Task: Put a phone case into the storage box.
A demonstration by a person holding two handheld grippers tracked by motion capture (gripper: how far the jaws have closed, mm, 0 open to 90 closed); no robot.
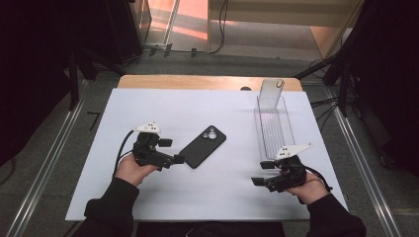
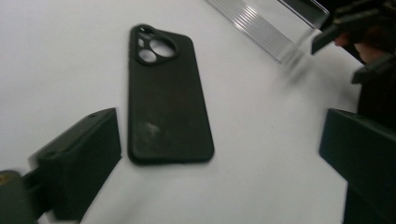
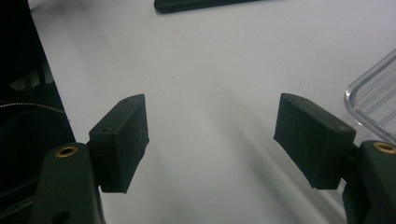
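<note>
The left gripper (image 1: 173,150) is held just left of the black phone case (image 1: 203,146), jaws spread wide with nothing clamped; the case's near end is seen just beyond them. The case lies flat on the white table (image 1: 207,192), camera cutout up. Well right of the case, beside the clear plastic box (image 1: 273,126), the right gripper (image 1: 263,173) is held open and empty.

Clear plastic box (image 1: 273,123), white tabletop (image 1: 163,106)
</note>
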